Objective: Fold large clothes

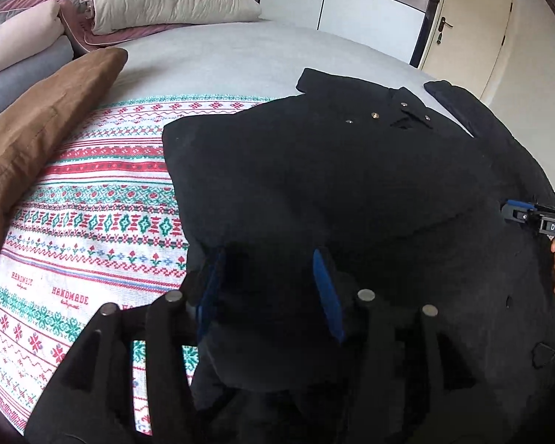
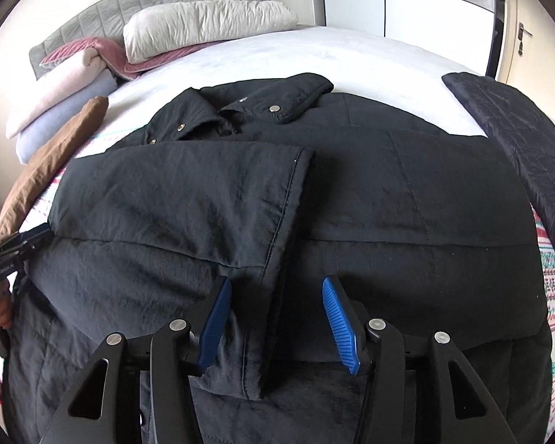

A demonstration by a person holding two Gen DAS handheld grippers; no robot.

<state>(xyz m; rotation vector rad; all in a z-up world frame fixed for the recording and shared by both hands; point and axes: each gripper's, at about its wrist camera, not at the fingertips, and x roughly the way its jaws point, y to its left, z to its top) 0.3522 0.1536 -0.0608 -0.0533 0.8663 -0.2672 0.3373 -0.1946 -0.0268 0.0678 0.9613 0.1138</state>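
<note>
Right hand-held gripper (image 2: 275,316) jaws apart over black coat (image 2: 388,199), sleeve hem (image 2: 273,255) between.

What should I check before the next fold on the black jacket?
1. Left tongs open, no cloth pinched: ok.
2. Right tongs open over the folded flap's edge: ok.
3. Black jacket lies flat on the patterned blanket: ok.
4. Collar snaps fastened: cannot tell.
5. Second dark garment clear of the jacket: not ok, it touches its right side.

Bright daylight, washed-out whites, strong fisheye bending, dark vignetted corners, sharp focus.
</note>
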